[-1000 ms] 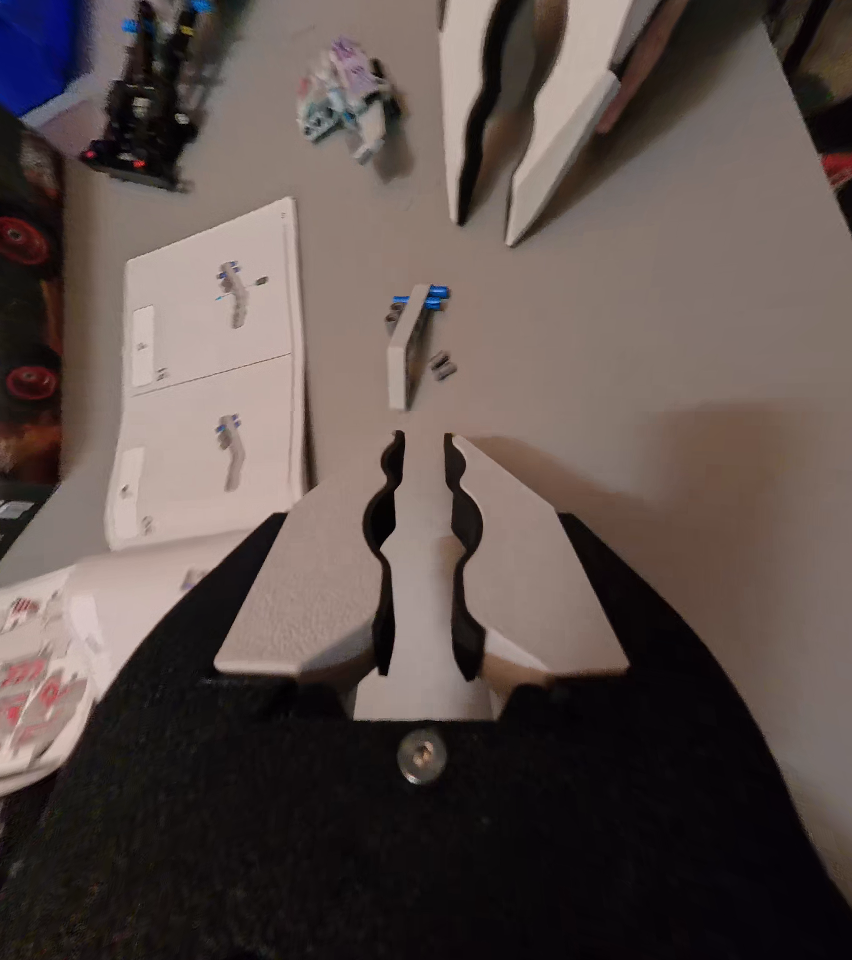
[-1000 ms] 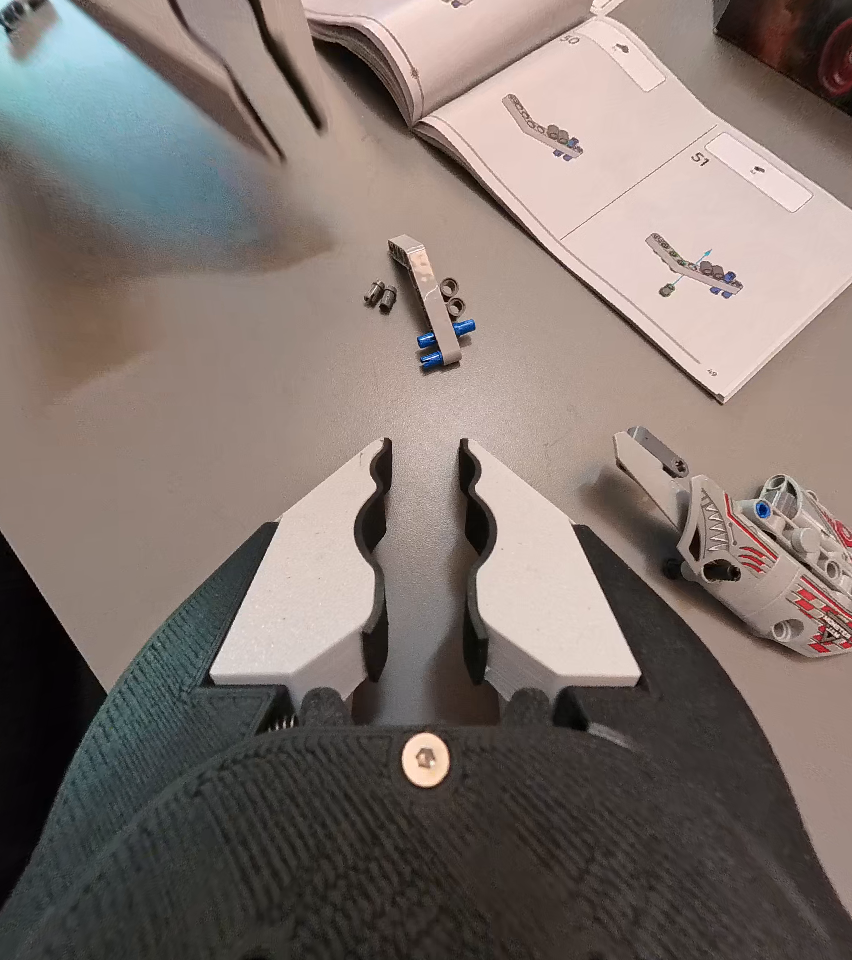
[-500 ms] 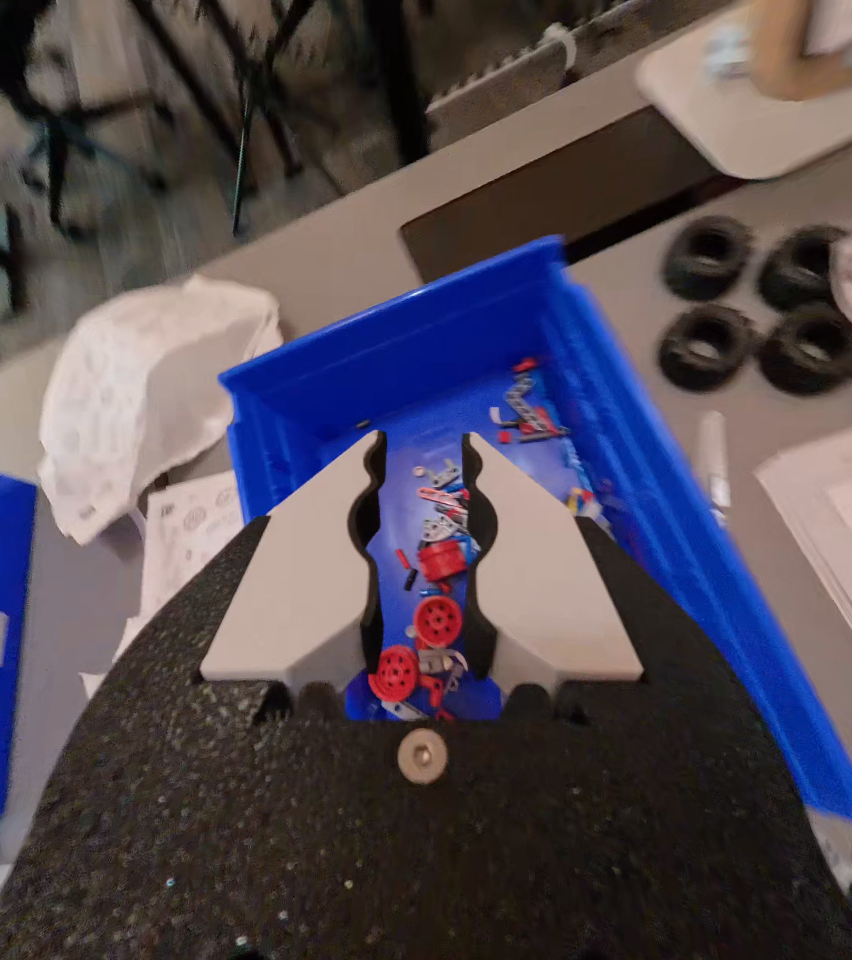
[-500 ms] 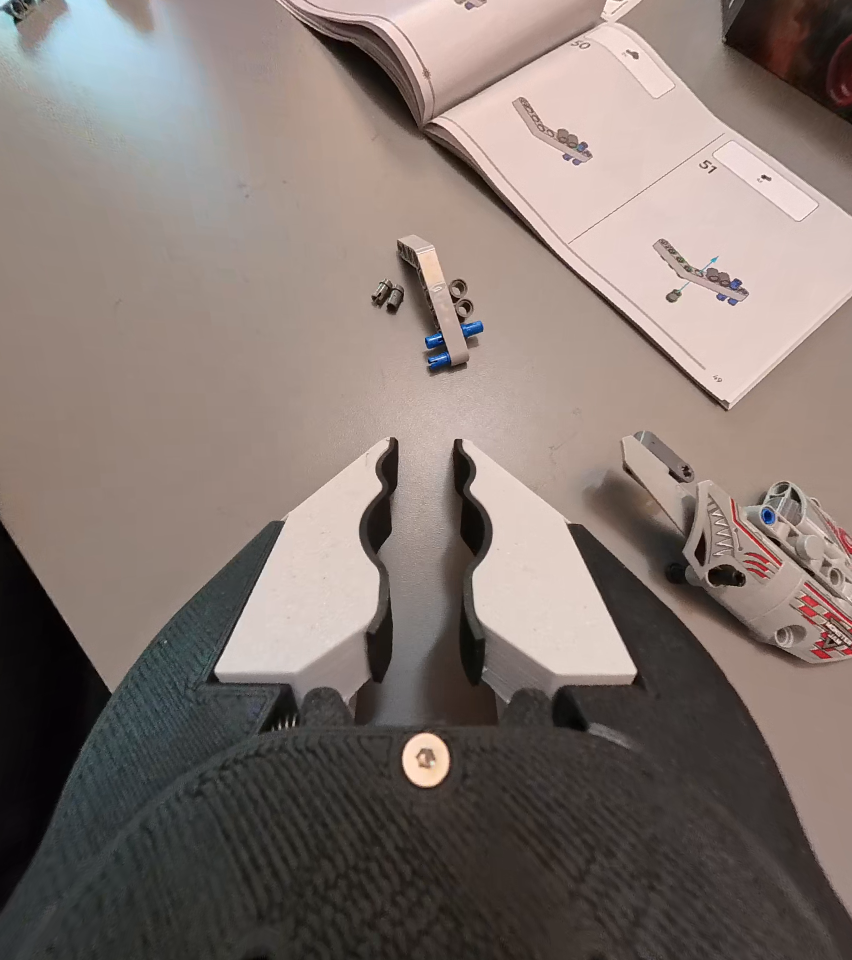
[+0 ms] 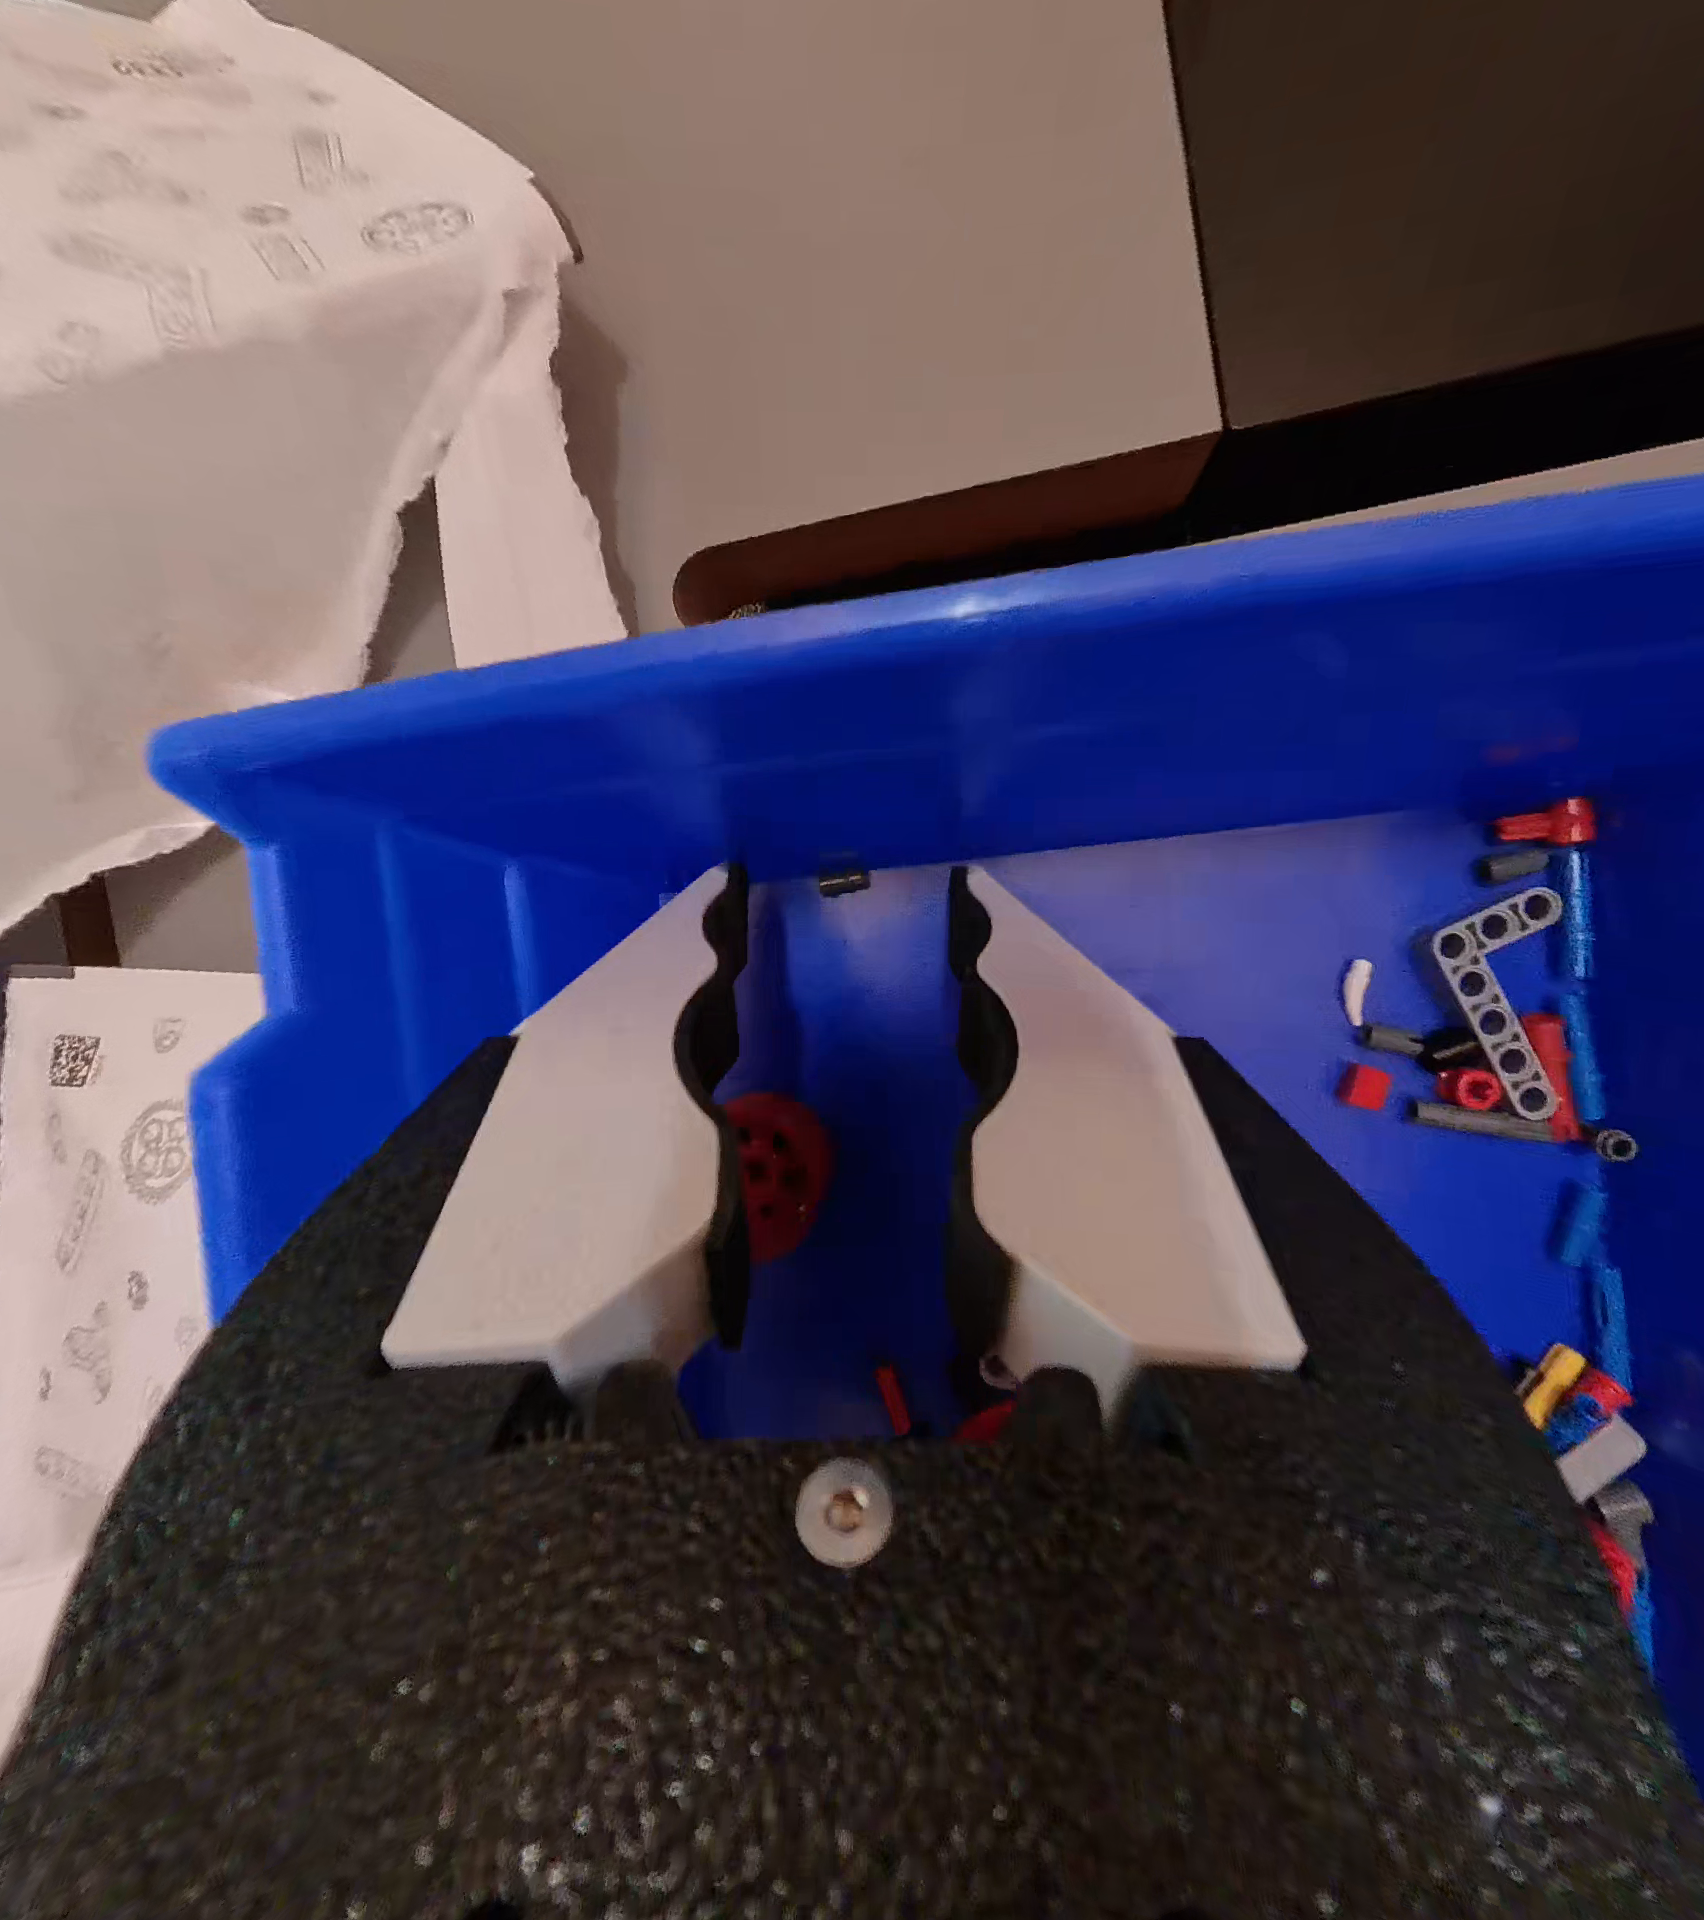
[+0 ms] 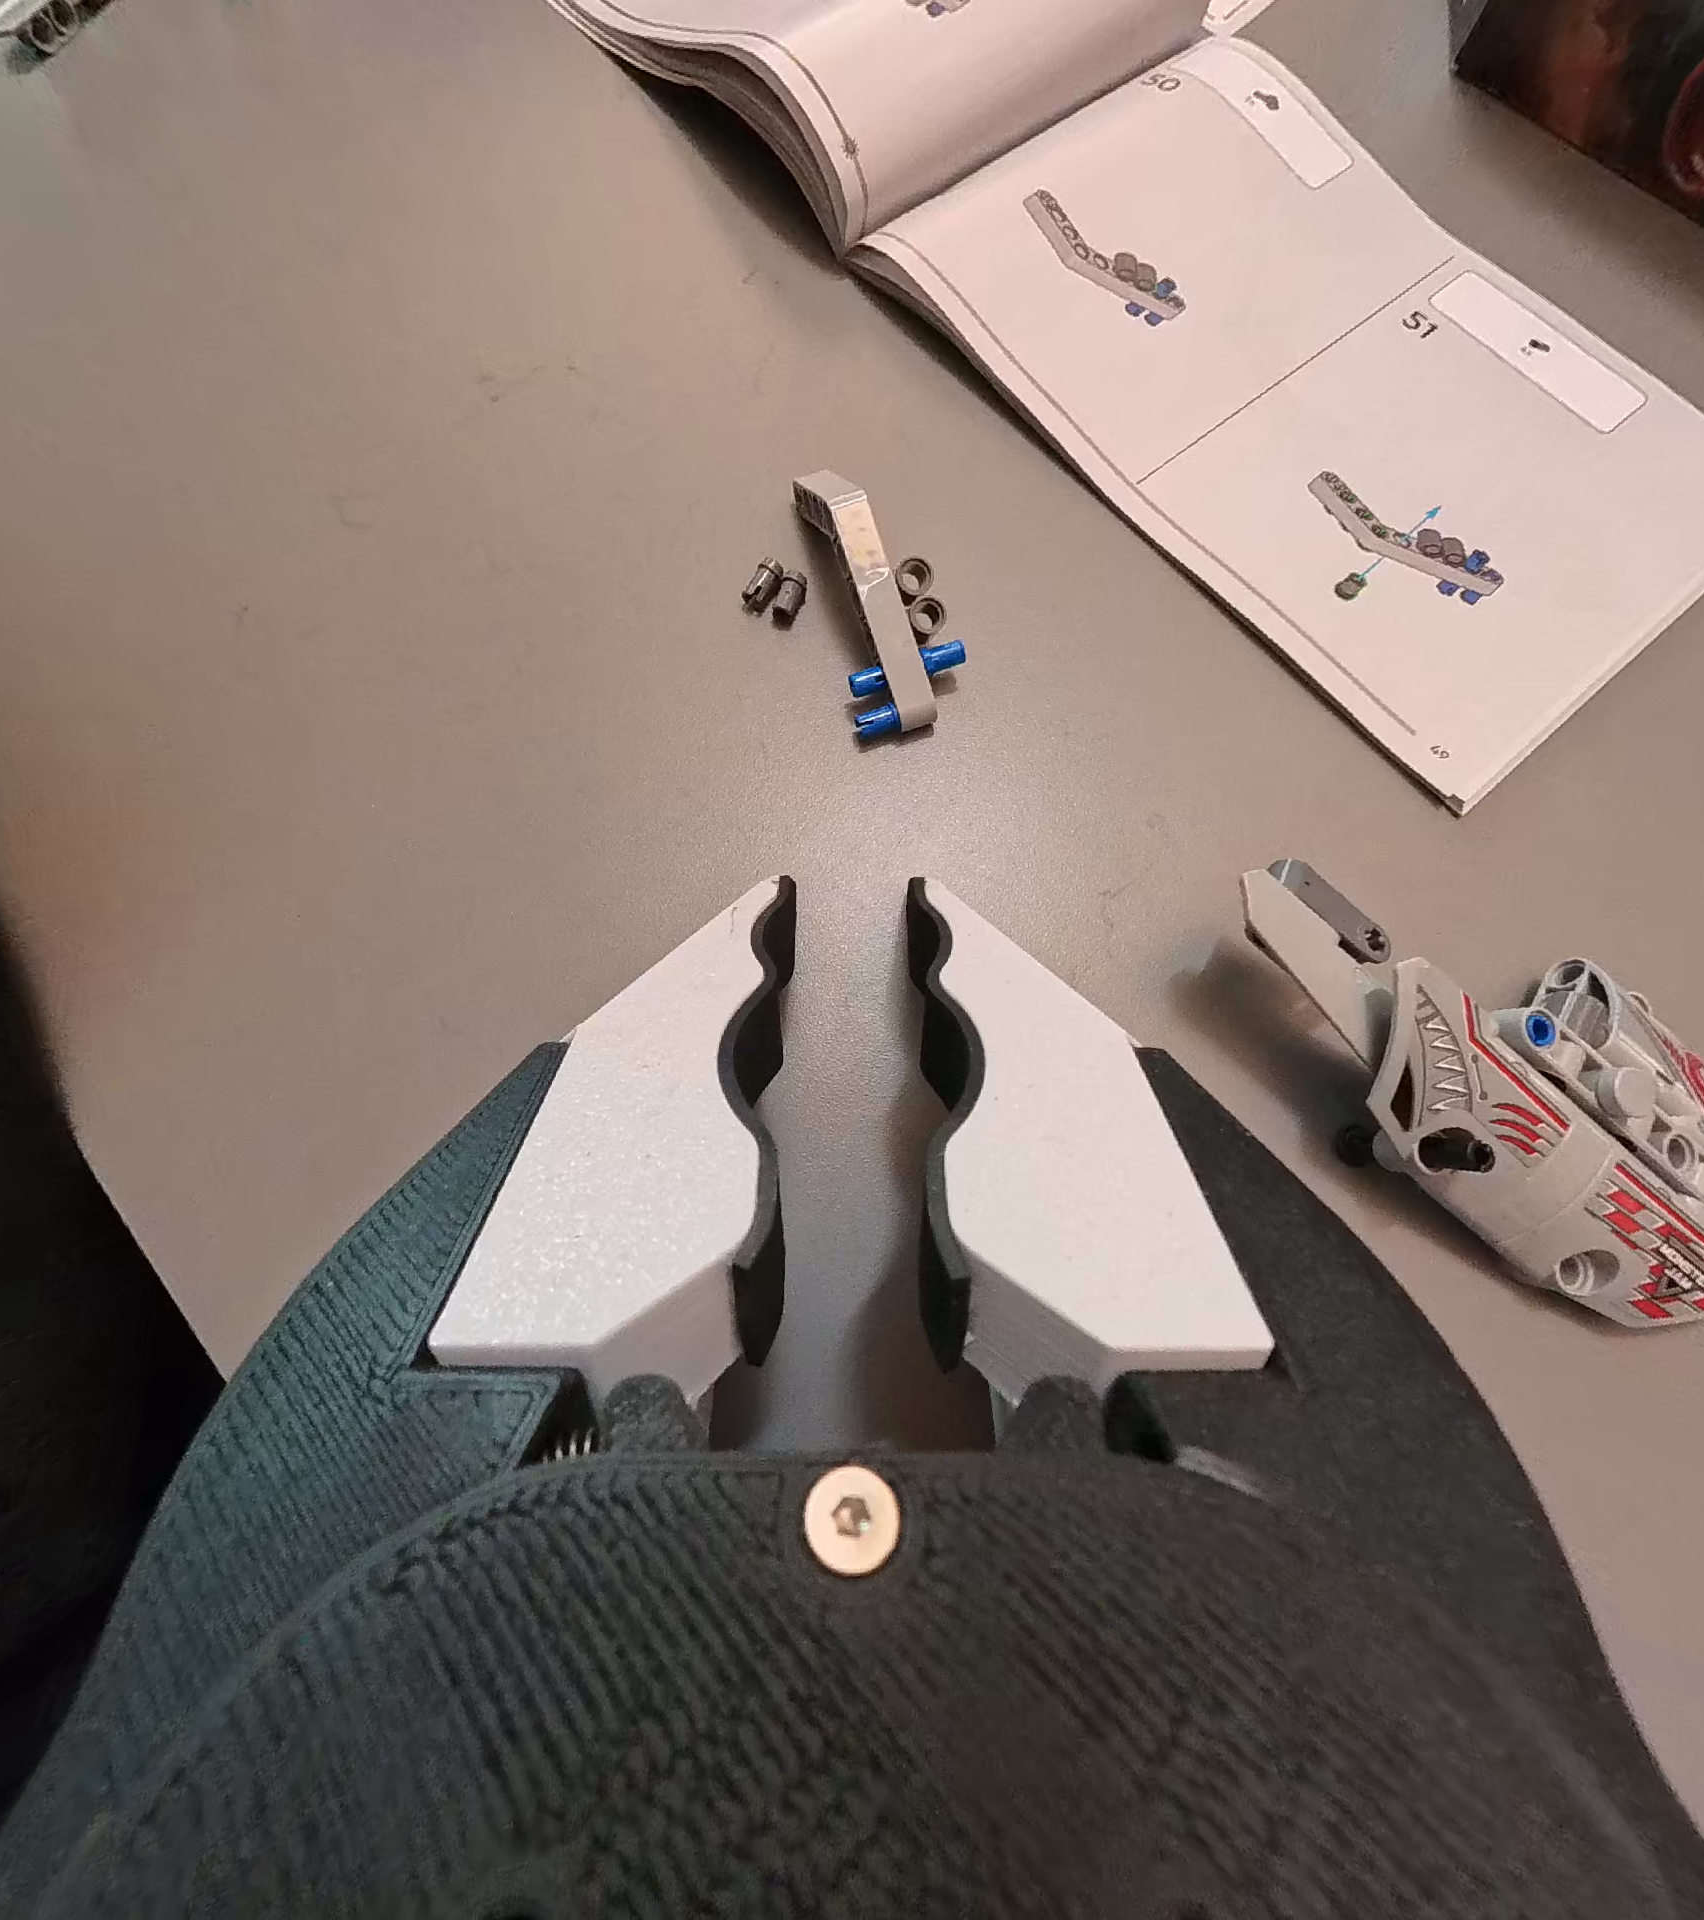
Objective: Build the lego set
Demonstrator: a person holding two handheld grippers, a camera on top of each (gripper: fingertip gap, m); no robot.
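My left gripper (image 5: 843, 883) is open and empty, its tips low inside a blue parts bin (image 5: 931, 665) near the far wall. A small black piece (image 5: 843, 883) lies just ahead of the tips. A red wheel hub (image 5: 780, 1164) shows between the fingers. Loose pieces, among them a grey angled beam (image 5: 1497, 997), lie along the bin's right side. My right gripper (image 6: 850, 894) is open and empty above the grey table. Ahead of it lies a grey bent beam (image 6: 874, 592) with two blue pins (image 6: 874, 691), and a small dark pin (image 6: 775, 592) beside it.
An open instruction booklet (image 6: 1295, 395) lies at the far right of the right wrist view. A grey and red built section (image 6: 1575, 1132) sits to the right of my right gripper. Torn white paper bags (image 5: 152, 364) lie left of the bin. Some 65 cm of space lies between my two pairs of fingers. The small dark pin (image 6: 775, 592) lies around 6 cm away from my right fingertips.
My left gripper has swung from the table's bent beam to the blue bin and dropped into it, opening wider. My right gripper has barely moved.
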